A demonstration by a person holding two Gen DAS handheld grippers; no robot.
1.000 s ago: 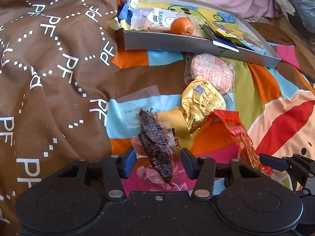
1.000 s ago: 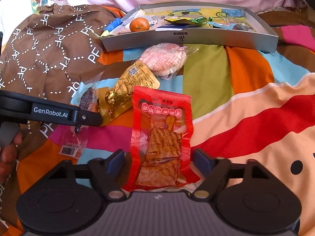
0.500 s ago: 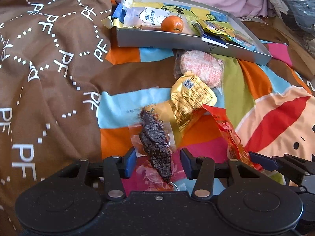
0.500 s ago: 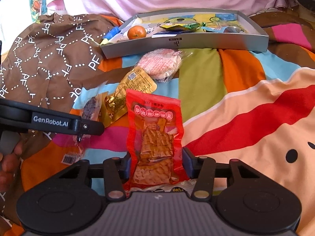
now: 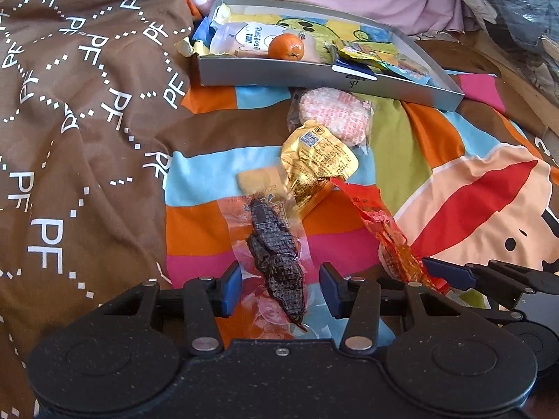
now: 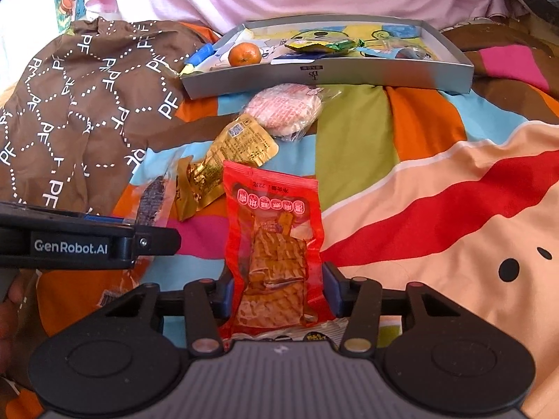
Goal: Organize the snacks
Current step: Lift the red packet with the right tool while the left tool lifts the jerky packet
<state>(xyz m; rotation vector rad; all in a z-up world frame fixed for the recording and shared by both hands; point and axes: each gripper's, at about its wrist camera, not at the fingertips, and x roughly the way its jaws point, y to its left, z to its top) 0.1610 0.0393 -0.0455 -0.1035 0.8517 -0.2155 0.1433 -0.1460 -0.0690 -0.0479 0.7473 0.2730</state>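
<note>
My left gripper (image 5: 279,288) is shut on a clear packet with a dark dried snack (image 5: 276,255), whose plastic is pinched between the blue pads. The right wrist view shows this packet (image 6: 152,199) hanging through the left gripper (image 6: 153,237). My right gripper (image 6: 277,295) is shut on a red snack packet (image 6: 276,244), which stands upright and creased between its fingers. In the left wrist view the red packet (image 5: 391,241) rises from the right gripper (image 5: 449,276). A grey box (image 5: 314,76) at the back holds an orange (image 5: 285,46) and several wrappers.
A gold foil packet (image 5: 319,160) and a round pink-and-white packet (image 5: 335,115) lie on the striped bedspread (image 6: 436,209) between the grippers and the box. A brown patterned blanket (image 5: 87,122) bulges on the left. A person's hand (image 6: 8,300) holds the left gripper.
The right gripper's fingers closed on the red packet, which now stands creased and upright. The dark snack stayed fixed in the left gripper while the bedding behind it shifted slightly.
</note>
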